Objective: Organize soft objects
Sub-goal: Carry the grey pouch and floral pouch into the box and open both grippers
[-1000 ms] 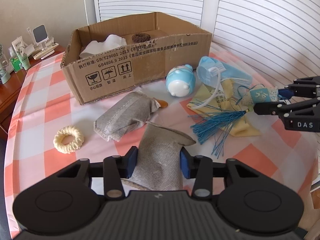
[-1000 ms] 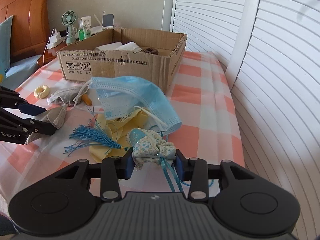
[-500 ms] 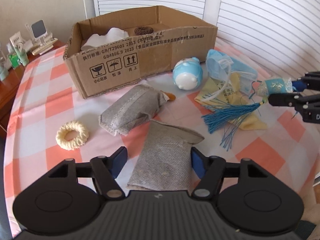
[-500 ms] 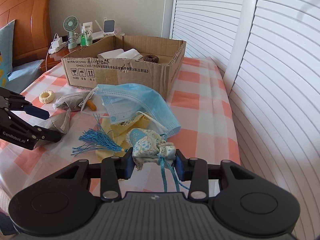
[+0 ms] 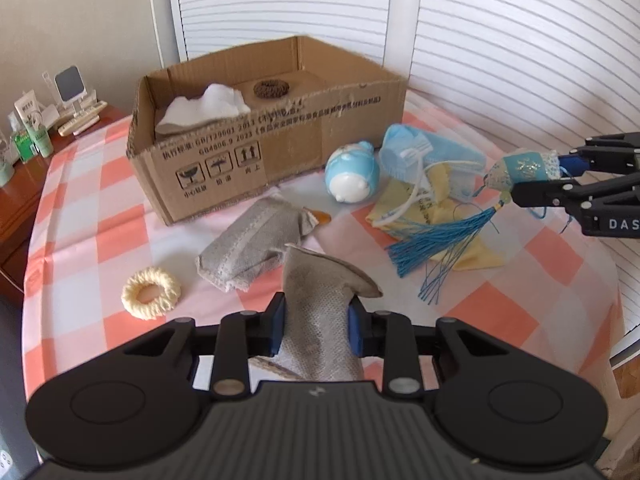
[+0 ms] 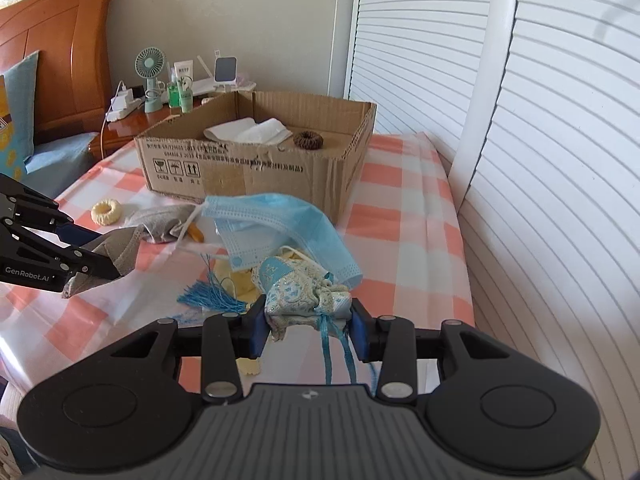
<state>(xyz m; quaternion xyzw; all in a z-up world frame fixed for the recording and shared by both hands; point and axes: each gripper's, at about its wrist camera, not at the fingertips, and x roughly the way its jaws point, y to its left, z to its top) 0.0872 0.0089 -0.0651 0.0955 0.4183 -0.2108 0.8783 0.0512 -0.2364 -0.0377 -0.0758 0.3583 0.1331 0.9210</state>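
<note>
the grey fabric pouch [image 5: 320,312] is seen being closed upon by the left gripper [image 5: 316,326], long axis pointing ahead toward the cardboard box [image 5: 256,160], while the tasselled brocade sachet [image 6: 306,296] is clamped in the right gripper [image 6: 308,330].

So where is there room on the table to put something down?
Bare checked cloth lies left of the cream ring and right of the cardboard box, by the shutters. It is crowded around the face mask, tassel and grey pouches.

Checked tablecloth [image 5: 88,216] under cardboard box [image 5: 280,152]
</note>
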